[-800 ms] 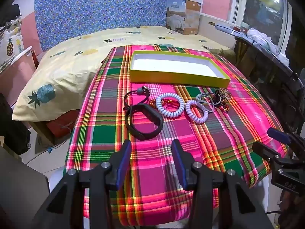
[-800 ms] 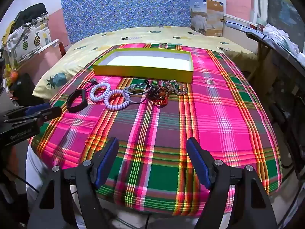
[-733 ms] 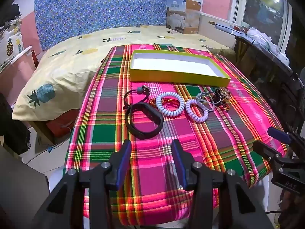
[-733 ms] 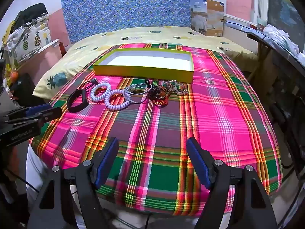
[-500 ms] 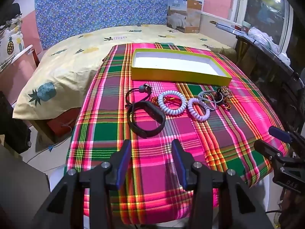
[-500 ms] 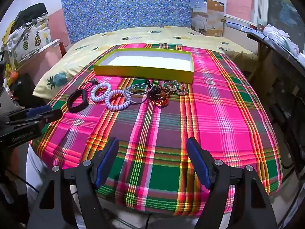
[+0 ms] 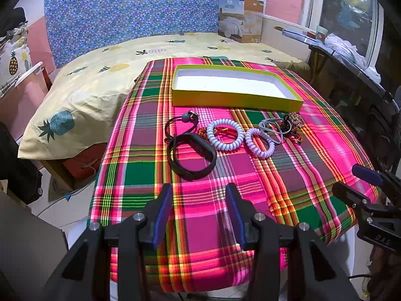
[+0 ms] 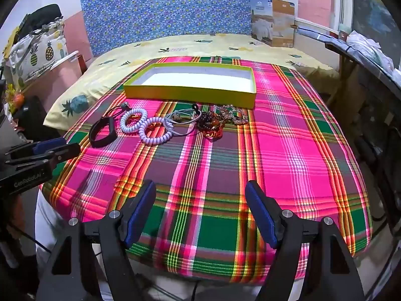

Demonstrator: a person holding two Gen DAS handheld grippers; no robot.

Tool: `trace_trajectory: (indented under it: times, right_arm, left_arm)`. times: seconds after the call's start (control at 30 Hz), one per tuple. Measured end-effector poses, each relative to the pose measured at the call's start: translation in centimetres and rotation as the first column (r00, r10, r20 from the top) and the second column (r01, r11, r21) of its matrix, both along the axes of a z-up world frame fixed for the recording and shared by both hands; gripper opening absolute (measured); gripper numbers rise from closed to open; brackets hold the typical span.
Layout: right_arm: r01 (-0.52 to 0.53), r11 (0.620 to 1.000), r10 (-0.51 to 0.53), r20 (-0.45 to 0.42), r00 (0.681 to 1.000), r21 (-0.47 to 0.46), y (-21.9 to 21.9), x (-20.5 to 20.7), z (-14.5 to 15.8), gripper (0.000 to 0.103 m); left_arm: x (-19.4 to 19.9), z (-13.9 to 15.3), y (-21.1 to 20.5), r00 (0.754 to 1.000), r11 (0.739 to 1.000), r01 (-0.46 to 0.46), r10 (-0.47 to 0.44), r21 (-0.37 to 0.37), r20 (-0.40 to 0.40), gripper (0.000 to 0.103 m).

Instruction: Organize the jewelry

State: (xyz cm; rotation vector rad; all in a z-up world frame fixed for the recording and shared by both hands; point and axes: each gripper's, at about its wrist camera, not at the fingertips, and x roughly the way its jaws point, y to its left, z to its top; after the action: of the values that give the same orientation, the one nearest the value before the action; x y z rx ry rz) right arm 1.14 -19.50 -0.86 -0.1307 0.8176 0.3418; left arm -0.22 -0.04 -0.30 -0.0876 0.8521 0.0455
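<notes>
Sitting empty, yellow box [image 7: 235, 99] behind bracelets [image 7: 226, 137]; left claw [image 7: 198, 210], right claw [image 8: 200, 212] both apart.

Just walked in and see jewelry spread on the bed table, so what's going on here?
A person holds two grippers over a plaid-covered table, about to sort jewelry. Nothing is picked up yet: the left gripper and right gripper both hover with jaws open at the near edge. A black band, two coil bracelets, and a bead tangle lie in a row in front of the yellow tray, which holds nothing.
</notes>
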Motion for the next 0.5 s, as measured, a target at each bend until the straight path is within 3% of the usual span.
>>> trace_trajectory:
  times: [0.5]
  right_arm:
    - [0.000, 1.000, 0.000, -0.003, 1.000, 0.002, 0.03, -0.08, 0.09, 0.074]
  left_arm:
    - [0.09, -0.25, -0.27, 1.000, 1.000, 0.014, -0.015, -0.015, -0.013, 0.045]
